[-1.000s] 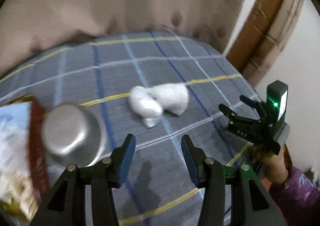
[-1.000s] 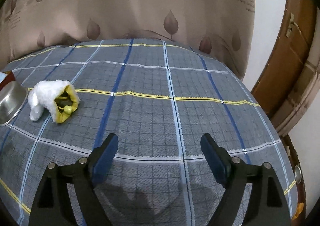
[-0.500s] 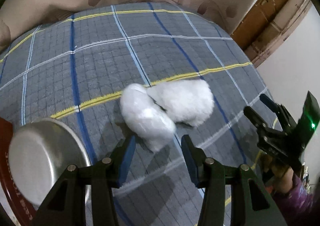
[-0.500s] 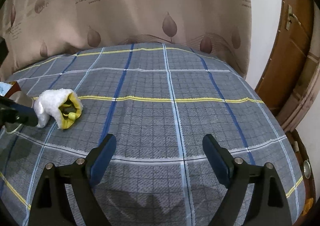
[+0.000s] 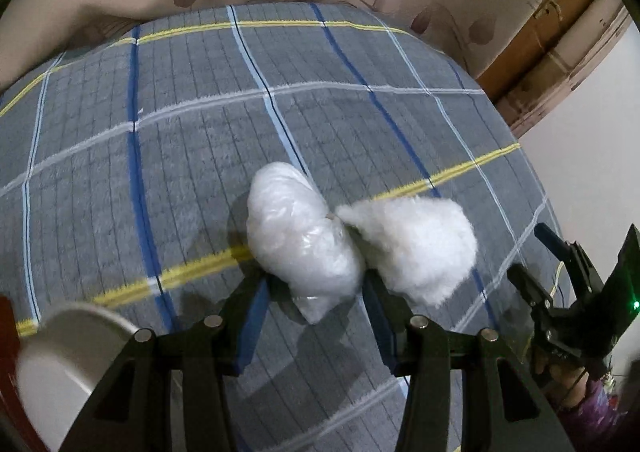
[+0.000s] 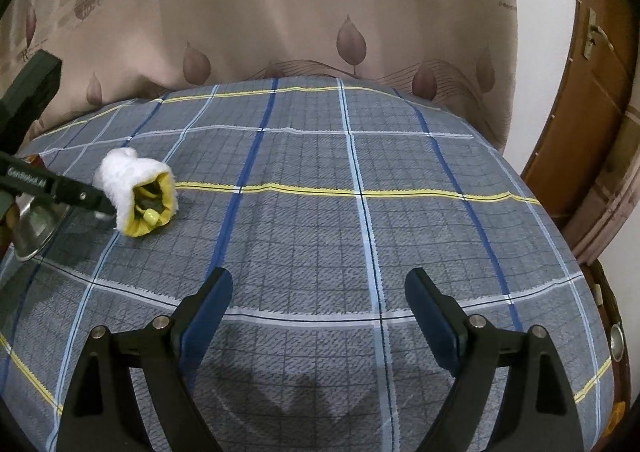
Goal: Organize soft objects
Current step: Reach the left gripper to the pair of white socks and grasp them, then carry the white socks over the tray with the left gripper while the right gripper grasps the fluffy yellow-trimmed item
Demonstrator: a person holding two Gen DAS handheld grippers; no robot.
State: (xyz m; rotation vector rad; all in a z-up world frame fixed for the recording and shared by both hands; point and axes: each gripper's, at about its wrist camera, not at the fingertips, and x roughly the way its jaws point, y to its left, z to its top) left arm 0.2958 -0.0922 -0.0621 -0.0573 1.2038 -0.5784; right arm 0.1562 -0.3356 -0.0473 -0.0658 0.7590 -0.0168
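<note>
The step in hand is judged to be the approach for a first pick-up. The left hand-held gripper is lowered over a clear bag of white stuffing, whose near end lies between the spread jaws; whether the pads already touch it cannot be told. Just to the right of that gripper, touching the bag, lies a white fluffy pouch on the checked bedcover. The next move would call for the jaws to be sunk a little further around the bag and then closed gently, so that only the bag is taken and the pouch is left behind. The right hand-held gripper is held apart and empty, well to the right of both things. A metal bowl, near the left gripper's left side, is blurred and cut off by the frame edge. From the right wrist view the bag is hidden behind the pouch, and the contents of the pouch's yellow-lined mouth cannot be made out.
</note>
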